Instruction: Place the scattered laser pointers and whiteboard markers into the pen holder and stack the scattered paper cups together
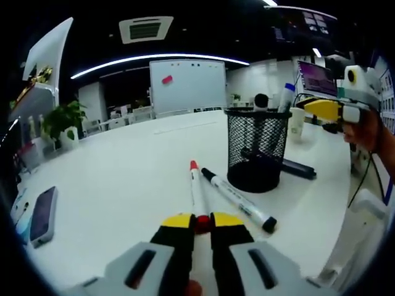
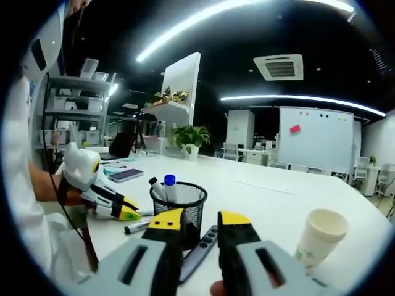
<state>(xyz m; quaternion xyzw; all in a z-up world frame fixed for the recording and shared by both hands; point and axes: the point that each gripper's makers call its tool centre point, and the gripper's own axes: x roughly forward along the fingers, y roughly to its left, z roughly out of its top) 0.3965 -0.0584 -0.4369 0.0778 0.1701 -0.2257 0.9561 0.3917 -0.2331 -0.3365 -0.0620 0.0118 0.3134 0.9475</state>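
My left gripper (image 1: 202,220) is shut on the rear end of a red-capped whiteboard marker (image 1: 196,188) that lies on the white table (image 1: 123,172). A black-capped marker (image 1: 237,198) lies just to its right. The black mesh pen holder (image 1: 256,148) stands beyond them, with a blue-capped marker (image 2: 170,183) and a black-capped one (image 2: 155,187) standing in it. A dark laser pointer (image 2: 200,250) lies beside the holder (image 2: 179,206). My right gripper (image 2: 200,221) hangs open above the pointer. A paper cup (image 2: 320,237) stands upright to the right.
A phone (image 1: 42,214) lies near the table's left edge. A whiteboard (image 1: 187,83) and a potted plant (image 1: 65,120) stand at the far side. The right gripper (image 1: 333,109), held by a hand, hovers past the holder near a paper cup (image 1: 297,121).
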